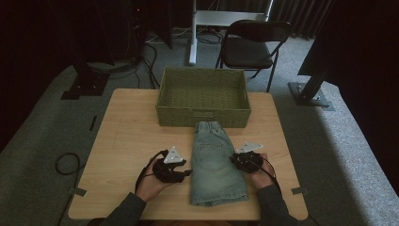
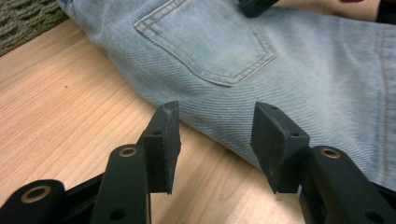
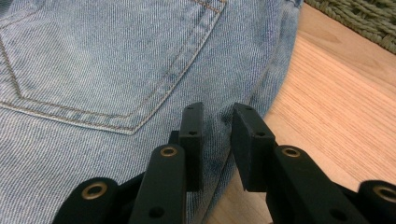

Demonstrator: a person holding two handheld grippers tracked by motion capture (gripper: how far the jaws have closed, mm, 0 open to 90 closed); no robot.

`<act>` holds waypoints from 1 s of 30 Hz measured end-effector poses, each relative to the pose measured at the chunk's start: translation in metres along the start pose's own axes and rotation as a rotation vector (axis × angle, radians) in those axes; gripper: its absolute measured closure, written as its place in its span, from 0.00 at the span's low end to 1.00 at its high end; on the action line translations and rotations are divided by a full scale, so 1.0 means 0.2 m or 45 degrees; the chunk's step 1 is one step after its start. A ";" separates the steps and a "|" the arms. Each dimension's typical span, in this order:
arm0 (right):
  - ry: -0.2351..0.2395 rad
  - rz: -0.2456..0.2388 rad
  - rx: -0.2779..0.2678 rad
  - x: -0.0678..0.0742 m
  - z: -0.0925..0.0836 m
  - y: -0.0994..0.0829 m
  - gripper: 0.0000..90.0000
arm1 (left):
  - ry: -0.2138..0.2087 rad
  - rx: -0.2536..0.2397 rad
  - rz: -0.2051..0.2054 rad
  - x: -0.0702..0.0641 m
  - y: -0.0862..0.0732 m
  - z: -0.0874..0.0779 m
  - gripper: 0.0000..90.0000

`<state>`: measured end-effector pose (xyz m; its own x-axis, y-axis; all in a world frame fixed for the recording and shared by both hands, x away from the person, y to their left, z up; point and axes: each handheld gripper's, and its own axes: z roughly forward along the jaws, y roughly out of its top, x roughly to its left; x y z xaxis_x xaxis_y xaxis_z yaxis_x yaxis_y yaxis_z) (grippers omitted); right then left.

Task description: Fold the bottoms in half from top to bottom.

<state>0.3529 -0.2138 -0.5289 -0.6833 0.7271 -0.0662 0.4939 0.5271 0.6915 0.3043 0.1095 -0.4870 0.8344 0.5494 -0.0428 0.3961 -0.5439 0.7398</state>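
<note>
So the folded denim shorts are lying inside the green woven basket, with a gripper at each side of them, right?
Not quite. The denim shorts lie on the wooden table, in front of the green woven basket, not in it; the high view shows this. The rest holds: the left gripper is at one side of them and the right gripper at the other.

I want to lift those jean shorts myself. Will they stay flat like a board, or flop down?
They'd probably flop: the jean shorts are soft denim, lying folded flat on the table. Pinched at one side edge, where the right gripper sits, the rest would likely droop. They look thick, so perhaps a bit heavy for cloth, but not slippery.
</note>
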 end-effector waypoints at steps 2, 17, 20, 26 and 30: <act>-0.005 -0.016 0.001 0.00 0.00 0.00 0.84 | -0.011 -0.014 -0.003 -0.02 -0.01 -0.01 0.57; 0.013 0.016 -0.024 -0.02 0.01 -0.01 0.84 | -0.196 0.028 0.057 -0.28 -0.12 0.04 0.54; 0.010 0.017 -0.025 -0.02 0.01 -0.02 0.84 | -0.247 0.040 0.052 -0.31 -0.15 0.06 0.49; 0.011 0.019 -0.025 -0.02 0.01 -0.02 0.84 | -0.232 0.120 0.078 -0.34 -0.18 0.15 0.39; 0.011 0.019 -0.026 -0.02 0.01 -0.02 0.84 | -0.230 0.119 0.077 -0.33 -0.19 0.17 0.40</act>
<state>0.3551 -0.2170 -0.5327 -0.6806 0.7310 -0.0496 0.4932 0.5072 0.7068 0.2475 0.0717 -0.5350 0.9097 0.3959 -0.1257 0.3697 -0.6336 0.6797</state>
